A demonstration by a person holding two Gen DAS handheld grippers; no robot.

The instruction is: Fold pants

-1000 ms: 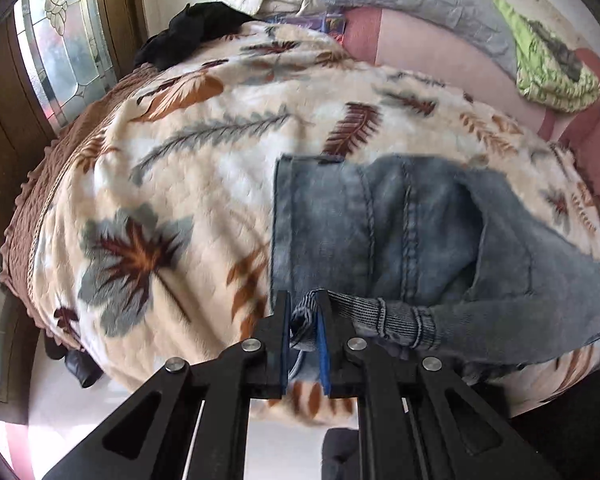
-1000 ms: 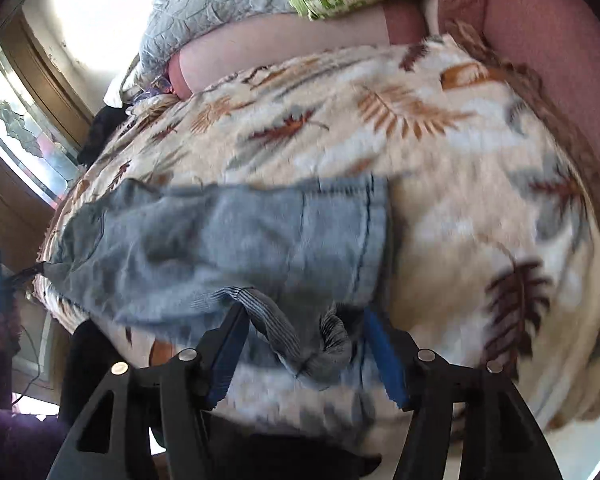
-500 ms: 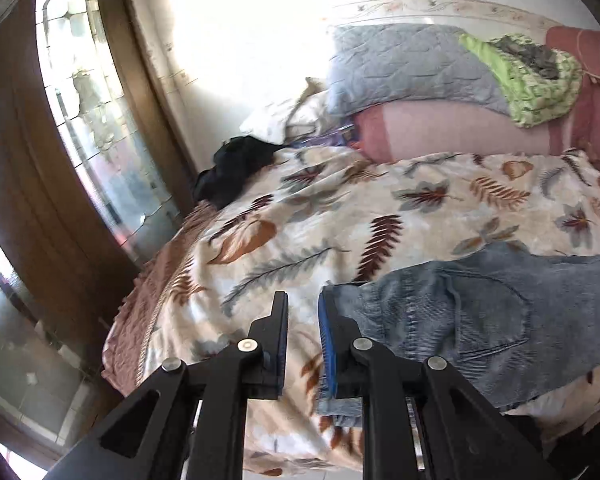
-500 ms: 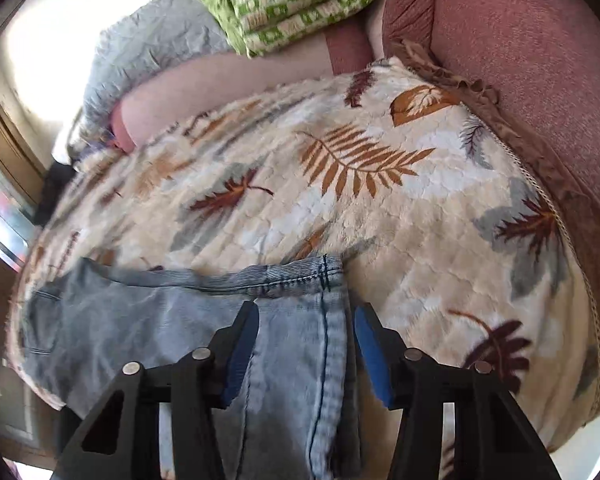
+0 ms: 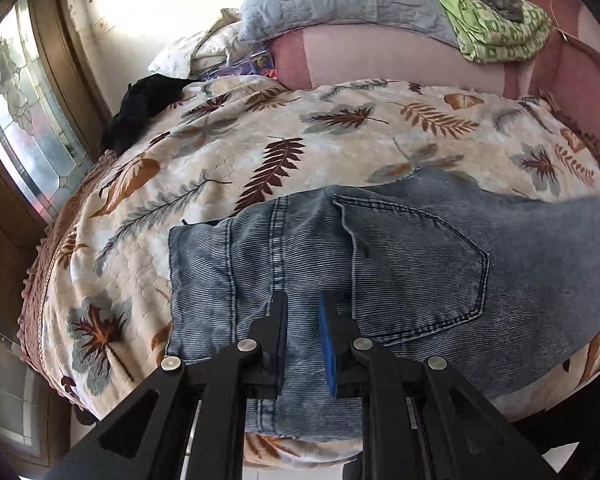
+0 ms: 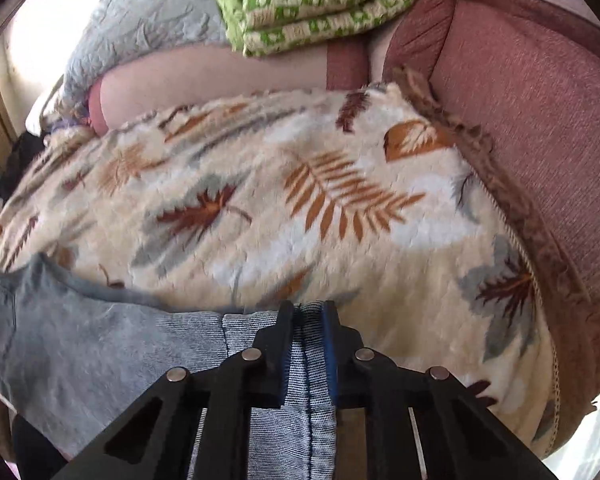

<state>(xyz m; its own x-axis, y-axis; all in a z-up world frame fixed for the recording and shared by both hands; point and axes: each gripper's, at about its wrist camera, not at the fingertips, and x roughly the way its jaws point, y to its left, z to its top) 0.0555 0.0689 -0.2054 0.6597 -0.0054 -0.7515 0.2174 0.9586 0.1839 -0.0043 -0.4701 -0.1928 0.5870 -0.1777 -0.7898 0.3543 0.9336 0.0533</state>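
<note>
Right wrist view: right gripper (image 6: pixel 307 312) fingers have just been closing and pinch the blue denim pants (image 6: pixel 100 344) hem. Left gripper (image 5: pixel 302 308) fingers sit nearly together, holding nothing. Lift the hem slowly and keep it flat.

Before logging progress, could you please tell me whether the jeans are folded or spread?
Spread: the jeans lie flat across the blanket, back pocket up.

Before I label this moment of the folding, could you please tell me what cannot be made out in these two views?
- Left wrist view: the near edge of the jeans is hidden behind the left gripper frame, and the leg runs off the right edge.
- Right wrist view: the bedspread is motion-blurred. The right gripper is shut on the hem, but its frame covers the cloth below.
- Neither view shows the other gripper.
</note>
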